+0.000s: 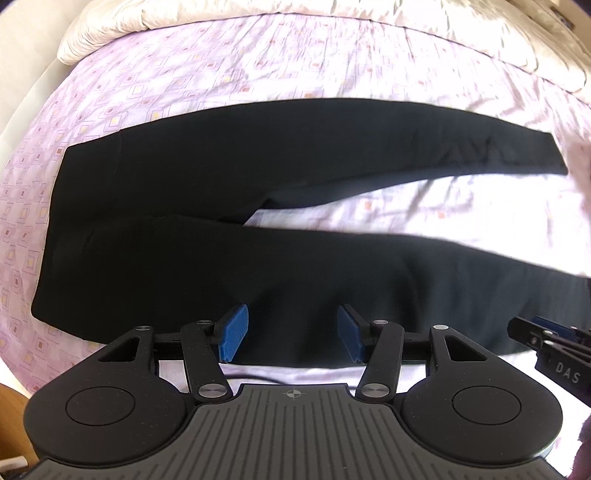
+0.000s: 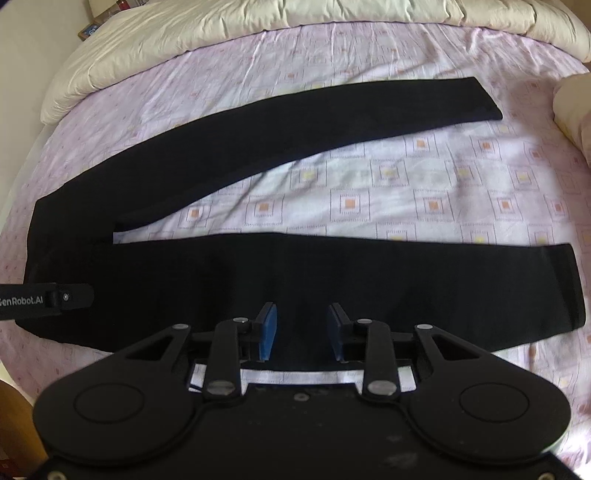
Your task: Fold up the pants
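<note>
Black pants [image 1: 207, 206] lie flat on the bed, waist to the left, the two legs spread apart to the right; they also show in the right wrist view [image 2: 258, 280]. My left gripper [image 1: 291, 330] is open and empty, just above the near leg close to the waist. My right gripper [image 2: 302, 330] is open and empty above the near leg's middle, by its front edge. The right gripper's tip shows at the left wrist view's right edge [image 1: 546, 339]. The left gripper's finger shows in the right wrist view [image 2: 48, 297].
The bed has a pink patterned sheet [image 2: 406, 192]. A cream duvet [image 2: 221, 33] is bunched along the far side, with a cream pillow [image 2: 572, 107] at the right. The bed's near edge runs just below the near leg.
</note>
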Available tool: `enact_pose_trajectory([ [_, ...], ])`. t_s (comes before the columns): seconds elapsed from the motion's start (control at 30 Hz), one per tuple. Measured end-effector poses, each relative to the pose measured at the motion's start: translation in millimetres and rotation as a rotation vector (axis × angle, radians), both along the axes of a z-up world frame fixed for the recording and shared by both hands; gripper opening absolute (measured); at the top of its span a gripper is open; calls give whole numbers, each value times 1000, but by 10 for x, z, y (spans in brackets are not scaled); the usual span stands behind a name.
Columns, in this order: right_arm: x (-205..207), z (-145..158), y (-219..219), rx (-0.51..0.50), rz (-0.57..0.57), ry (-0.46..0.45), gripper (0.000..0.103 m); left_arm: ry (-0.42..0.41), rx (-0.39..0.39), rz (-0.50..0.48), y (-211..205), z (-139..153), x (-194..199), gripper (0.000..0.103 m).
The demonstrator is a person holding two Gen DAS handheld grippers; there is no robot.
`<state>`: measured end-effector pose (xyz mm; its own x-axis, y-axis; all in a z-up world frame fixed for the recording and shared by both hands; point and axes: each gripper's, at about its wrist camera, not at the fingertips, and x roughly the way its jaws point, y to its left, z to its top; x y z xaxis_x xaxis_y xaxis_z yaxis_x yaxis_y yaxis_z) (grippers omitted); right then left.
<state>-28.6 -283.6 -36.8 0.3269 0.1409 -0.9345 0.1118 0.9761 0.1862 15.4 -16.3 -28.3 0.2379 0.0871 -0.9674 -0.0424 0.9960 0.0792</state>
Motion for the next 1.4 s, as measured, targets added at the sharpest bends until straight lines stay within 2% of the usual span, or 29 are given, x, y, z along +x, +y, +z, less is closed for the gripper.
enact_pose_trajectory([
  [0.1,-178,-26,114,-18,-18,18,33,8,0,-28,171,-39,-24,52],
  [0.23,-210,1,300,-27,-40,19,34,15,-2,-25,462,-62,-4,52],
  [0.53,126,58,579,-18,-98,19,35,-10,16,-11,1006,-94,253,52],
  [0.8,504,20,666,-38,-101,-15,36,0,14,-3,1264,-216,481,52],
  [0.97,968,1,682,-72,8,-52,38,-13,24,13,1335,-206,762,52],
  [1.2,1800,-107,679,-136,235,-94,38,-24,6,76,1379,-262,1222,52],
  [1.4,2437,-281,708,-126,457,-167,39,-8,-6,110,1394,-396,1564,48],
])
